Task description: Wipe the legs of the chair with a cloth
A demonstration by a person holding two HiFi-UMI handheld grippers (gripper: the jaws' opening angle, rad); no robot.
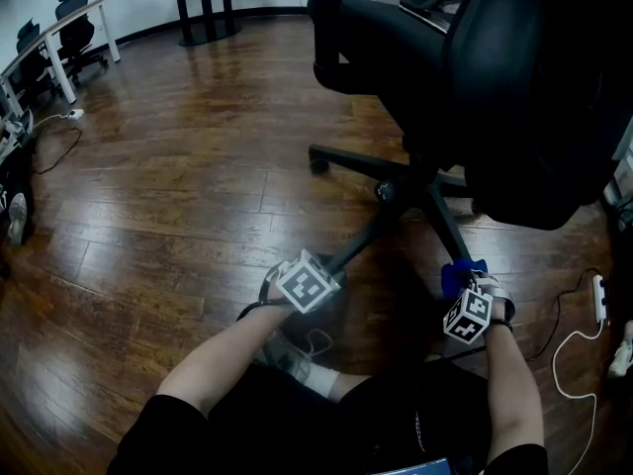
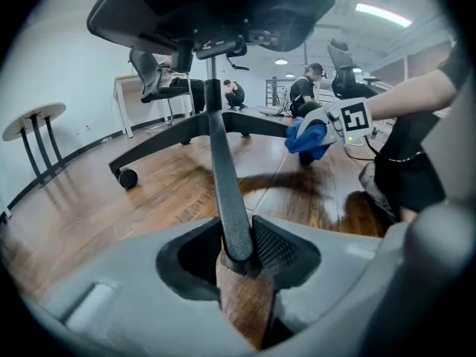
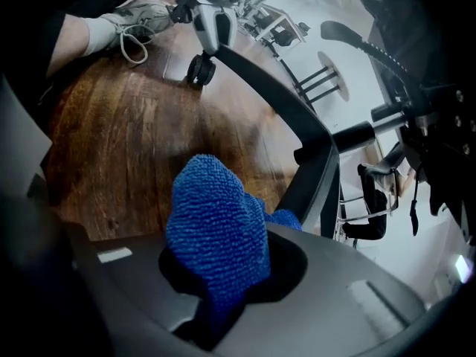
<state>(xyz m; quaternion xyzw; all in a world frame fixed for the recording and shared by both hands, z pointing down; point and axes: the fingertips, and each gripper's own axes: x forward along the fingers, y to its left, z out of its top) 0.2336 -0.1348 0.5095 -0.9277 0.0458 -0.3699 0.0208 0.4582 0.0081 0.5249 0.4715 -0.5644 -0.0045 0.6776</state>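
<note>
**First onlooker:** Jaws on the left gripper [image 2: 238,250] are closed tight on one chair leg [image 2: 225,177], close to its caster [image 3: 199,70]. I'd call that the steadying hand.

**Second onlooker:** And the right gripper [image 3: 230,274]?

**First onlooker:** Its jaws are pinching the blue cloth [image 3: 216,229], which sticks out in front in a bunch. It's just beside the neighbouring leg [image 3: 316,166], towards that leg's outer end. I can't tell whether it's touching.

**Second onlooker:** So the wipe is only starting, by the look of it. How should it go?

**First onlooker:** The chair [image 1: 495,87] is on casters on a slick wooden floor [image 1: 178,186], so the clamp has to be firm or the base will roll away from any push. I'd press the fat fold of the cloth onto the top of the leg and draw it in one long stroke towards the hub. After that, tilt it to catch each side.

**Second onlooker:** Only the cloth should touch, though. If it's pushed in too deep, the hard jaw tips will scrape the leg.
</note>
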